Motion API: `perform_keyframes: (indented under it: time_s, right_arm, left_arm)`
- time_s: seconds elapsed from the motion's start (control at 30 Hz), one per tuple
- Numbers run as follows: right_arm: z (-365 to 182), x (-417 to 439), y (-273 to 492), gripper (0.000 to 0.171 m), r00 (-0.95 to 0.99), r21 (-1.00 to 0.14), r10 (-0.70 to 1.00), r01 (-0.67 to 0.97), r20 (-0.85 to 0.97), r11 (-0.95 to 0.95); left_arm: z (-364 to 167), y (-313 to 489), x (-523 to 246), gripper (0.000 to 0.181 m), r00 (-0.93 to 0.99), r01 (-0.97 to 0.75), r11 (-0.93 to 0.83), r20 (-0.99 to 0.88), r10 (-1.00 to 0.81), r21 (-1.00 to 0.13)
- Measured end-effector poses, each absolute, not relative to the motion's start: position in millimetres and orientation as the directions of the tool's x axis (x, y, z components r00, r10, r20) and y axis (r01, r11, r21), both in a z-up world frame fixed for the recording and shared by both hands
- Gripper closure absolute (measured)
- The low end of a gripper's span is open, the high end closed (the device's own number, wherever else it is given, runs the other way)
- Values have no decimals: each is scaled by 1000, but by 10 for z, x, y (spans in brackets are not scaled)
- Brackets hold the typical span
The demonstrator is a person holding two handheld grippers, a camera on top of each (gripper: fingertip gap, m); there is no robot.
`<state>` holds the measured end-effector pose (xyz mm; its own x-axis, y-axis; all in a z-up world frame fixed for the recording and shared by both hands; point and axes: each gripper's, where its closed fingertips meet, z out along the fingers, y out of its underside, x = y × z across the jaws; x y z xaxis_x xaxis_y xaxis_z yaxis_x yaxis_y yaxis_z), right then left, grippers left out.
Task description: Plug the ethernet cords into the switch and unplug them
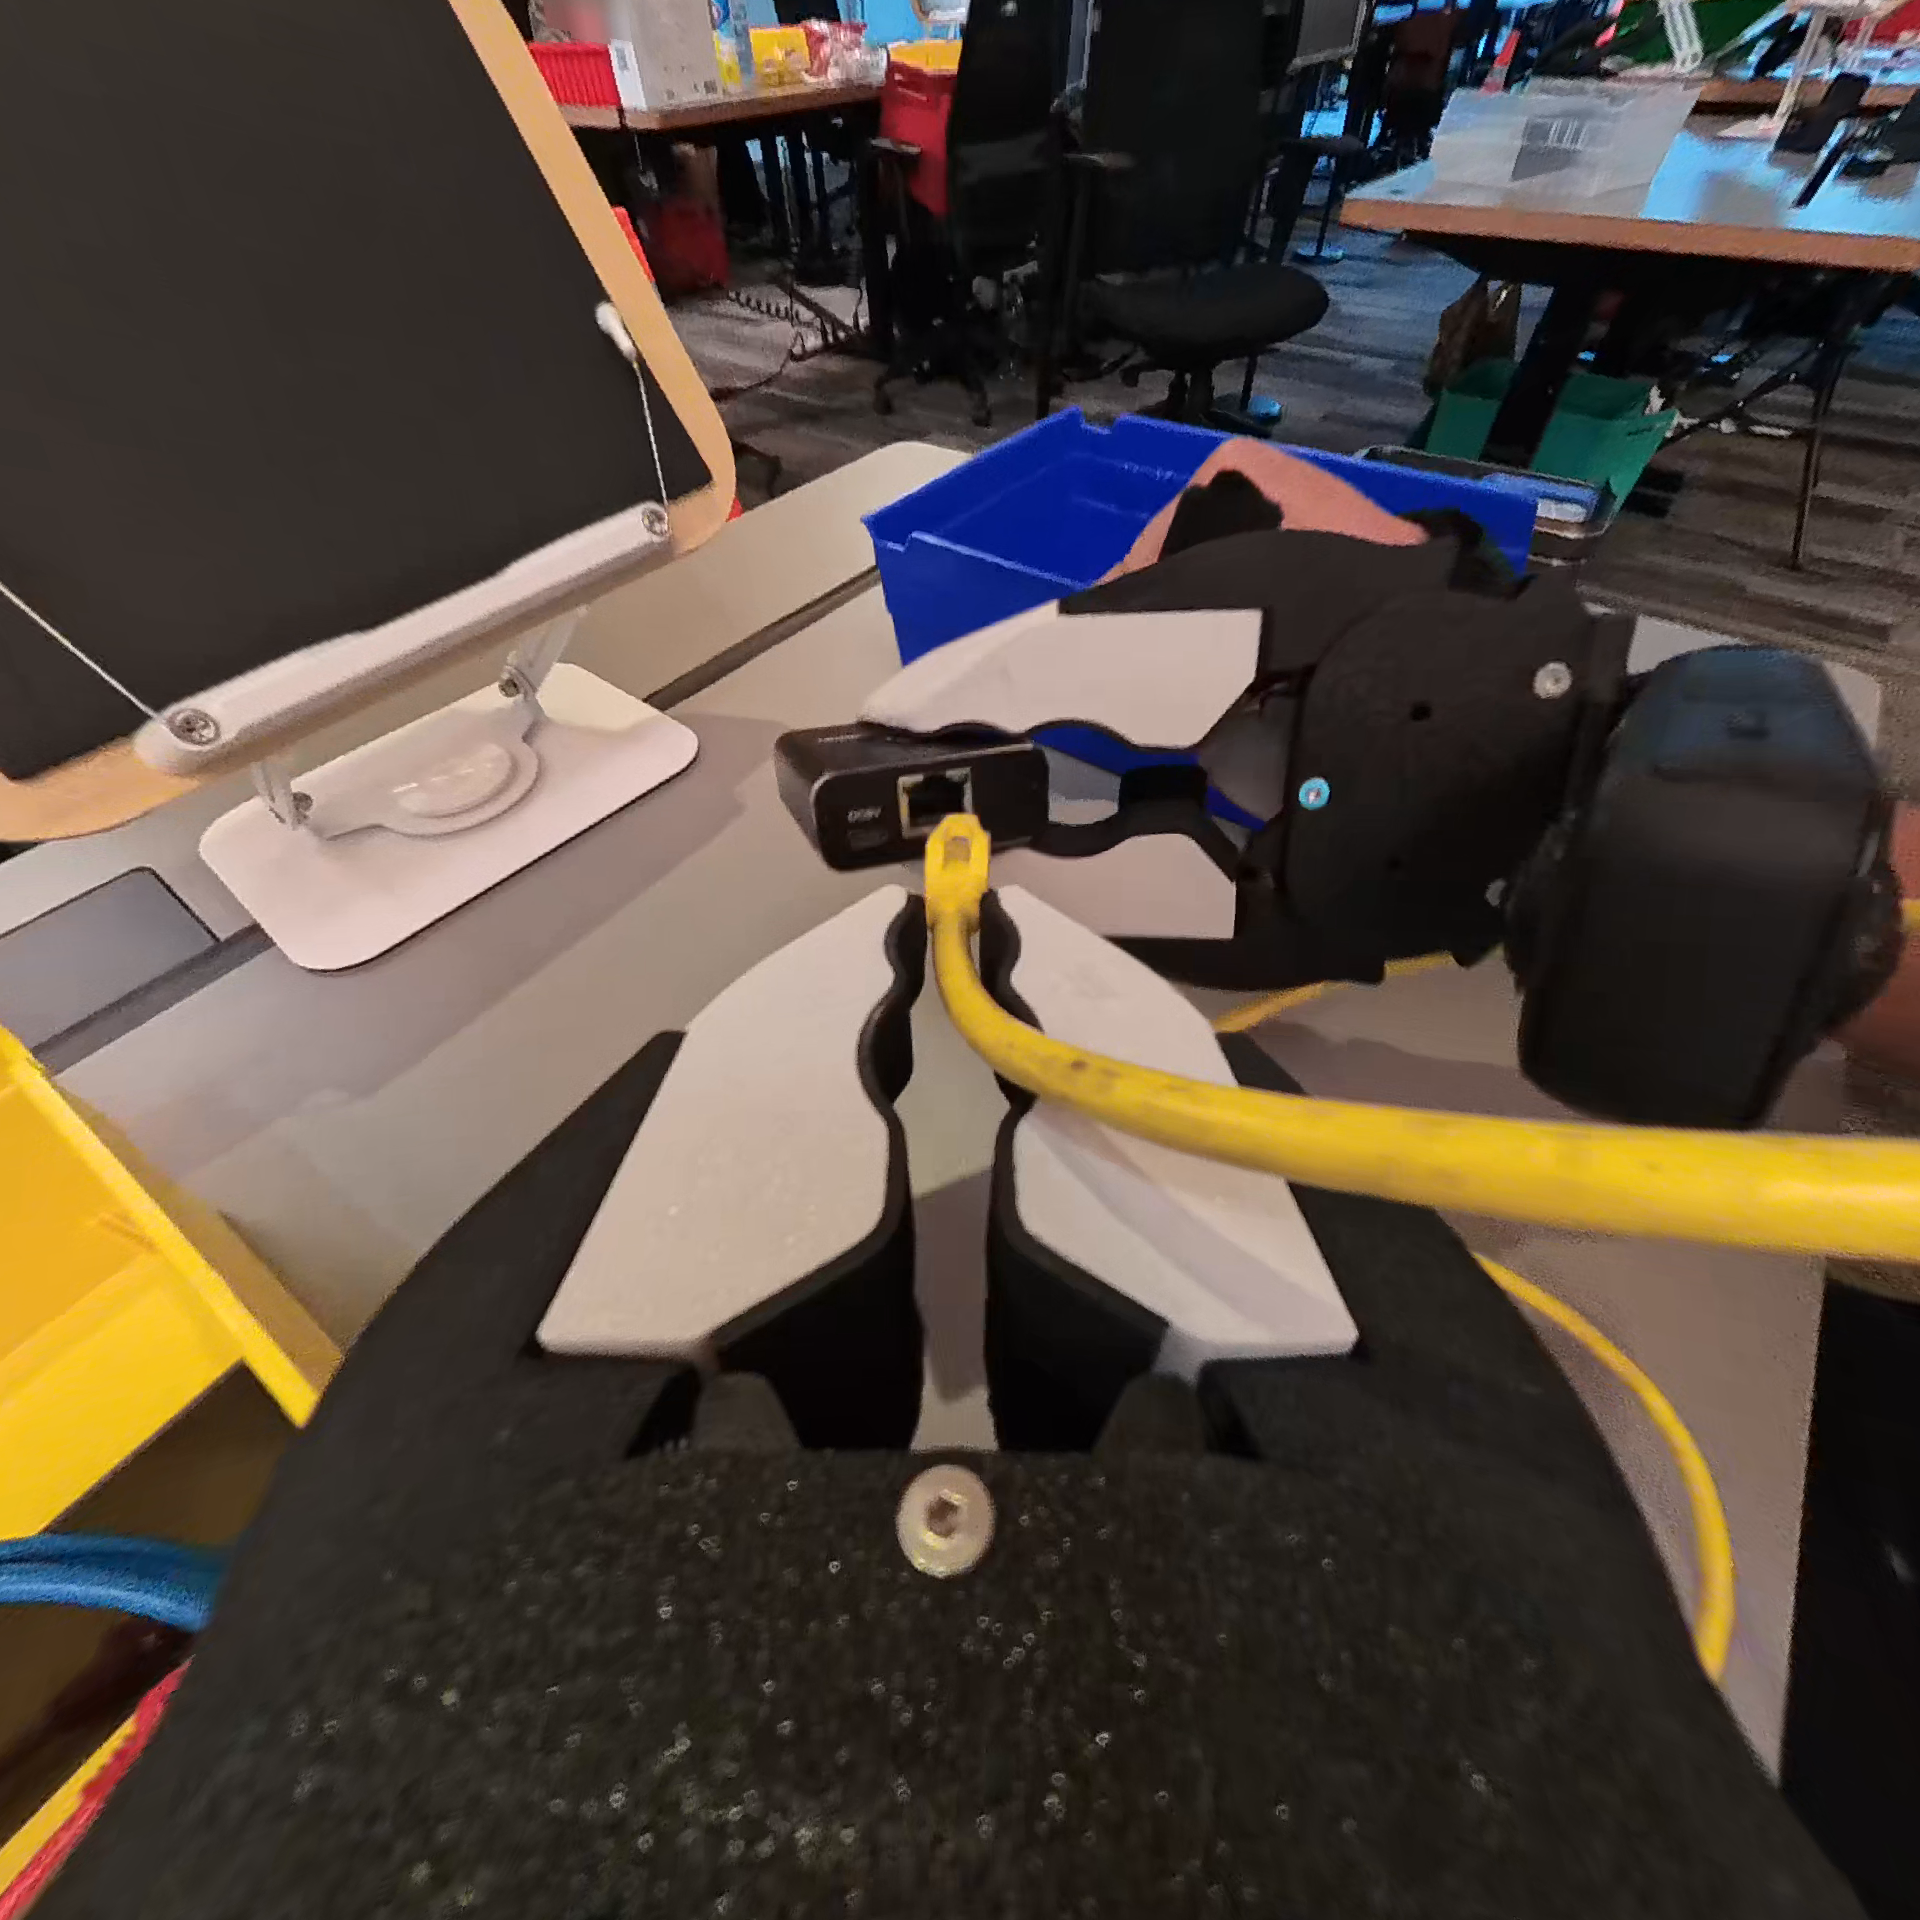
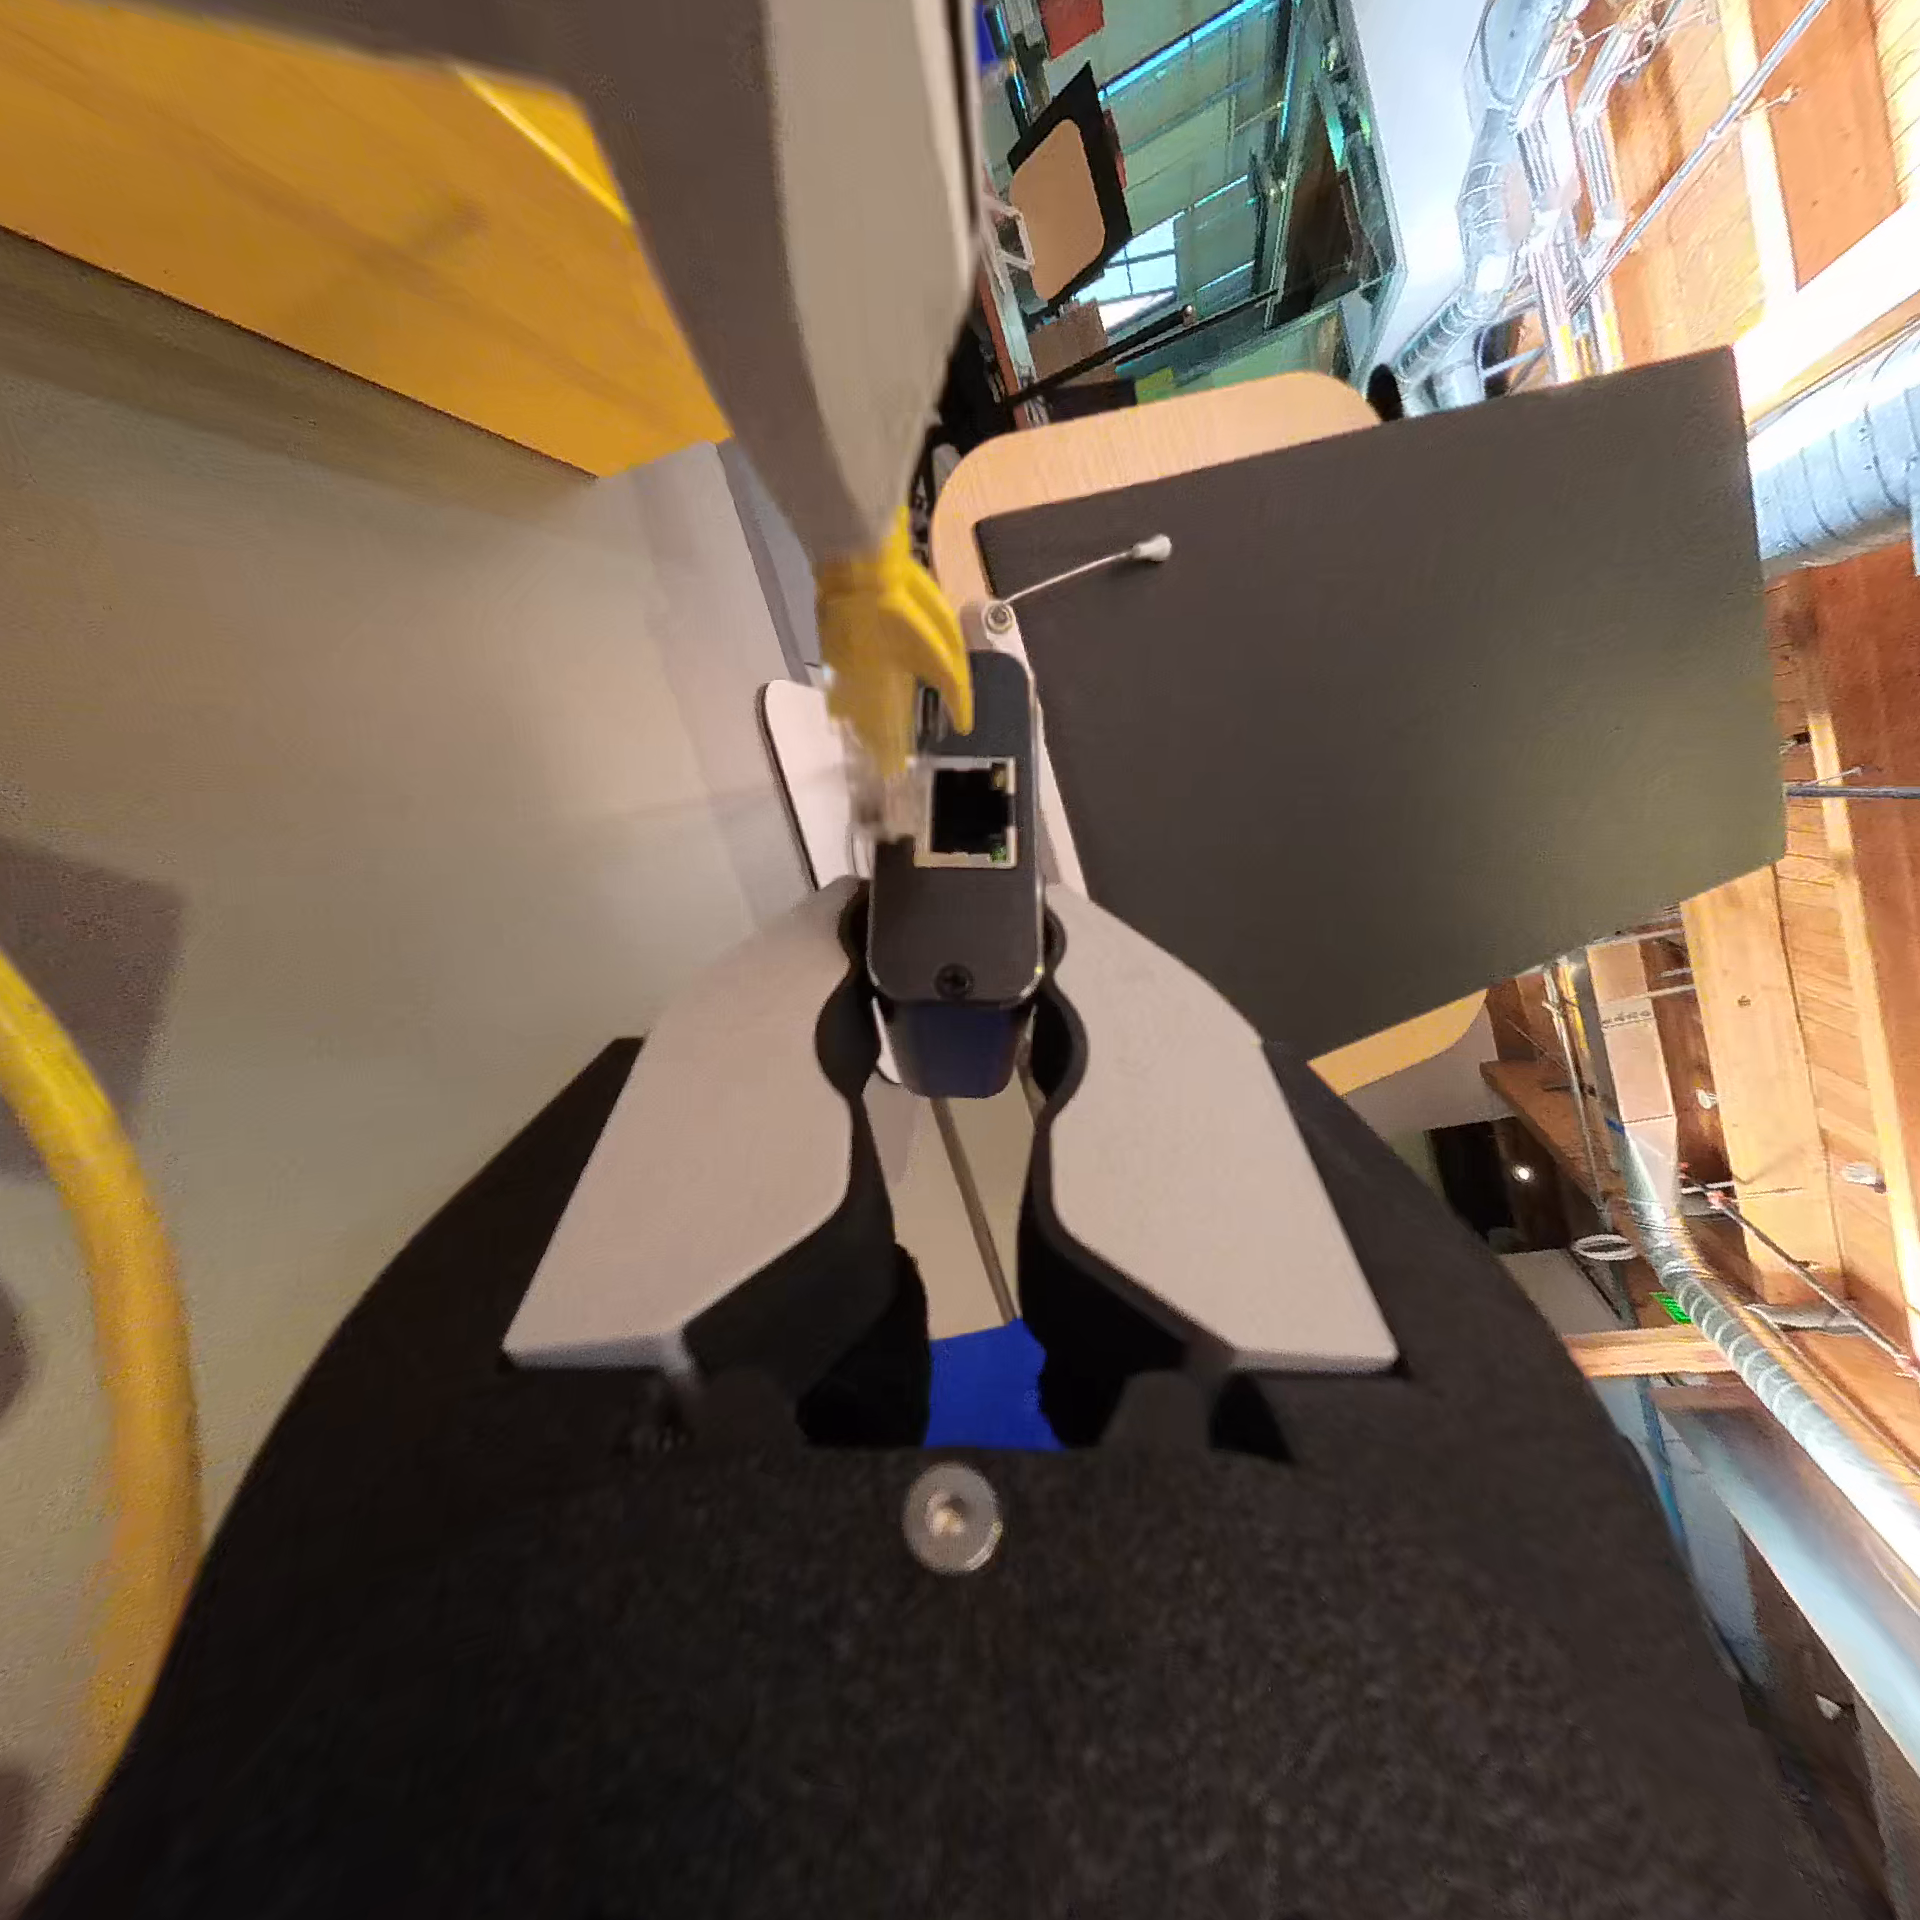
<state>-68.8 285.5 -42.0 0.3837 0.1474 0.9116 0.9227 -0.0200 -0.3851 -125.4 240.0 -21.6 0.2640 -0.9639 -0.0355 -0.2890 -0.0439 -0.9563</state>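
My left gripper point(image 1: 954, 920) is shut on a yellow ethernet cord point(image 1: 1351, 1138) just behind its plug point(image 1: 958, 847). The plug tip sits right in front of the open port point(image 1: 935, 798) of a small black switch point(image 1: 909, 795), not inserted. My right gripper point(image 1: 1023, 774) comes in from the right, turned on its side, and is shut on the switch, holding it above the table. In the right wrist view the right gripper point(image 2: 951, 935) clamps the switch point(image 2: 951, 883). Its port point(image 2: 971, 810) is empty and the yellow plug point(image 2: 883, 665) hangs just beside it.
A black tablet on a white stand point(image 1: 457, 821) stands at the left. A blue bin point(image 1: 1039, 520) sits behind the switch, a yellow bin point(image 1: 94, 1278) at the near left with a blue cord point(image 1: 94, 1590). The yellow cord loops on the grey table point(image 1: 1621, 1455) at the right.
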Motion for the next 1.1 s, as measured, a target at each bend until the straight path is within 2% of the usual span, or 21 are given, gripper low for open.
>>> perform_keyframes:
  time_s: [0.37,0.53,0.77,0.9,1.1]
  right_arm:
    - [-439,-774,2862,145,360,-353,150,933,921,-70]
    - [-413,-822,2847,145,306,-300,122,952,944,-65]
    - [-414,-861,2806,145,296,-303,125,952,947,37]
    - [-472,-885,2796,146,295,-306,159,951,942,51]
    - [-533,-902,2786,146,290,-307,184,949,939,73]
  left_arm:
    - [-194,2504,-1306,171,336,-264,-26,-66,-940,-964]
    - [-210,2527,-1304,171,359,-260,-31,-67,-931,-965]
    - [-225,2488,-1304,171,285,-230,-98,29,-958,-968]
    - [-267,2459,-1292,171,295,-288,-29,-60,-954,-957]
    - [-320,2422,-1268,171,290,-306,-5,-88,-953,-952]
